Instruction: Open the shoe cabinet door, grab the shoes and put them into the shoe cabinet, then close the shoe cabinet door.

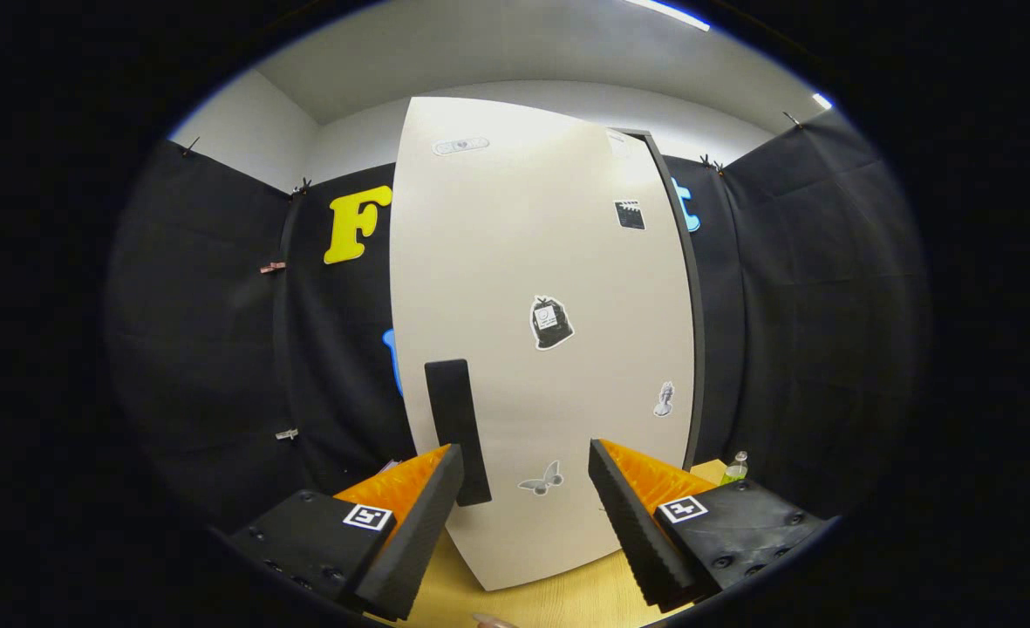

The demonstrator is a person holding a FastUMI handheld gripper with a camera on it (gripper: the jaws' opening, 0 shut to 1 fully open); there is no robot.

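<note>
1. I am holding my gripper (523,515) with its fingers spread apart and clamped on nothing, facing the shoe cabinet door (549,349), which is standing just ahead of them on the wooden floor (558,602).
2. I am eyeing the dark upright handle (456,427) near the door's left edge; it is sitting just beyond my left finger (423,523), not between the two.
3. I judge the step in hand is taking that handle, so I am meaning to shift leftward until it lies centred in the gap.
4. I am planning to close on its flat sides squarely, low on the bar, to avoid slipping.
5. I cannot tell from here whether the door is fully shut, and I am seeing no shoes.
6. A small bottle (735,468) is standing beside the cabinet's right edge; I am keeping clear.
</note>
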